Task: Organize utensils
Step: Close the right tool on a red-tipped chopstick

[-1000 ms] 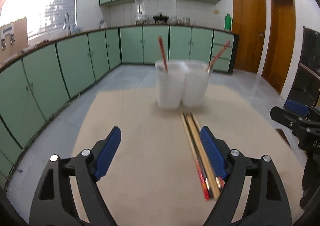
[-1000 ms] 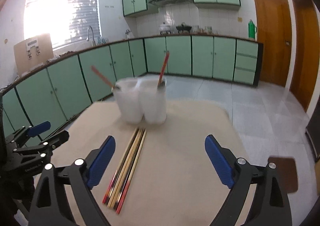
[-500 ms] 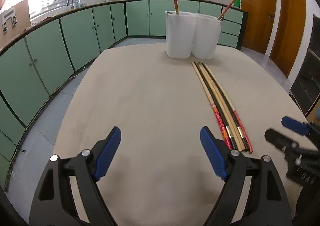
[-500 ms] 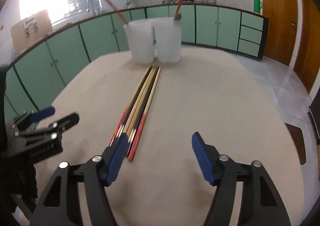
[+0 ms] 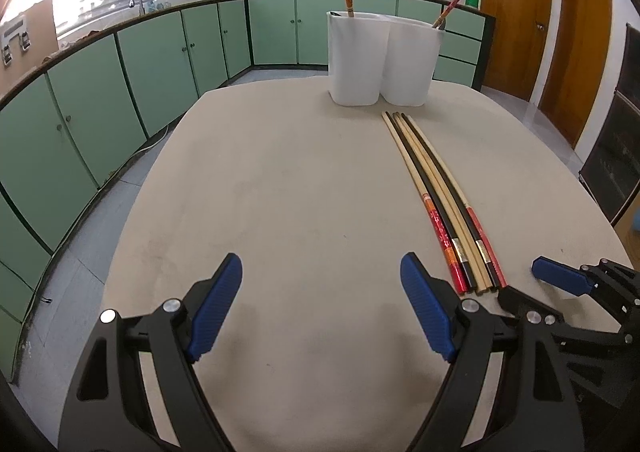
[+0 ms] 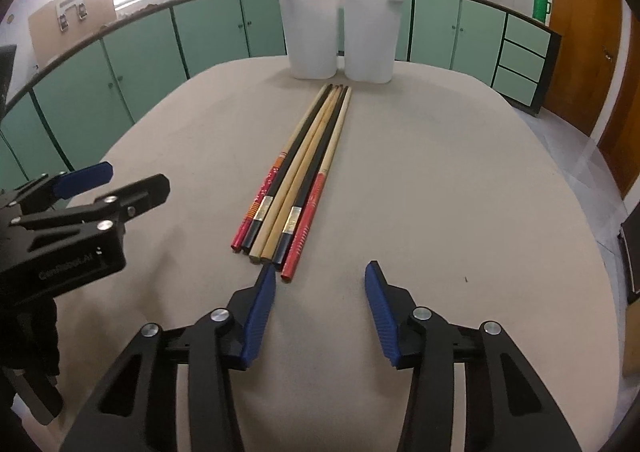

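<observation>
Several long chopsticks (image 5: 438, 196) in red, black and pale wood lie side by side on the beige table; they also show in the right wrist view (image 6: 304, 168). At the far end stand two white cups (image 5: 380, 60), each holding one red chopstick; they also show in the right wrist view (image 6: 340, 36). My left gripper (image 5: 320, 280) is open and empty, low over the table, left of the chopsticks' near ends. My right gripper (image 6: 320, 276) is open and empty, just in front of the near ends, its left finger (image 6: 260, 308) close to the red outer stick.
The beige table (image 5: 280, 192) has rounded edges, with tiled floor below on the left. Green cabinets (image 5: 120, 64) run along the far wall. Wooden doors (image 5: 548, 32) stand at the right. Each gripper shows in the other's view: the right one (image 5: 568, 284), the left one (image 6: 108, 188).
Both grippers have dropped down and back toward the table's near edge. The right gripper's jaws have narrowed and now sit at the chopsticks' near ends.
</observation>
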`<state>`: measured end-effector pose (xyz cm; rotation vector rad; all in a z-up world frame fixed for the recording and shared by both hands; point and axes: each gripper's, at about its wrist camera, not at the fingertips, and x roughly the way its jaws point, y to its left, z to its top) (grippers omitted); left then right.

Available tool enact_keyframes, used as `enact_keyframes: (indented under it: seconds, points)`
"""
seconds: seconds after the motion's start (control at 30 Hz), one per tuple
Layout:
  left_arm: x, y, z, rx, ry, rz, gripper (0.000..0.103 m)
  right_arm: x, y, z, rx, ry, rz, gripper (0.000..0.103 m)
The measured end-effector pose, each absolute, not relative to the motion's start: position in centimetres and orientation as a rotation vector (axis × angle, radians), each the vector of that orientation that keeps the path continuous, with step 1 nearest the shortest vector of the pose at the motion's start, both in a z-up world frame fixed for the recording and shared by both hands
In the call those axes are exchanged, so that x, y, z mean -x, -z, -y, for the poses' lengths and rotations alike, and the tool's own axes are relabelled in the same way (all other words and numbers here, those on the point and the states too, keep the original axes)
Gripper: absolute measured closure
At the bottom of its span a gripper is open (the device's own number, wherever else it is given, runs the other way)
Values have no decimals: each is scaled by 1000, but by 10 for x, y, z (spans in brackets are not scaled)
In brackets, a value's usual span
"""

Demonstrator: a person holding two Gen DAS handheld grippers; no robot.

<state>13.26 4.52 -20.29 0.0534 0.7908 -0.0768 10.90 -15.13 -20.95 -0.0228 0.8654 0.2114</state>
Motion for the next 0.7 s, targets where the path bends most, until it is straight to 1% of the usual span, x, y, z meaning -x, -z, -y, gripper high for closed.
enact_keyframes:
  seconds: [0.33,0.4,0.47,0.53,0.57,0.6,0.63,0.7]
  points:
    - [-135,205,-45,-41,76,-798,24,-105,206,167,-38,-226,-845,60]
    - [-134,205,-44,-42,79,-798,24,-107,207,164,-36,-235,-850,62]
    - [-133,205,-42,-48,83,-795,24,-112,209,161,-39,-247,-861,76]
    - [-133,206,-41,-45,87,-798,24,-114,210,158,-36,-247,-867,81]
    - [-133,206,-41,-43,89,-799,23,-115,210,158,-37,-250,-868,89]
    - [-134,207,-40,-43,92,-802,23,-117,210,157,-41,-258,-871,94]
    - [-134,208,-38,-43,98,-806,23,-117,210,158,-45,-261,-873,97]
    - [-135,210,-35,-42,109,-814,23,-117,210,159,-55,-264,-872,97]
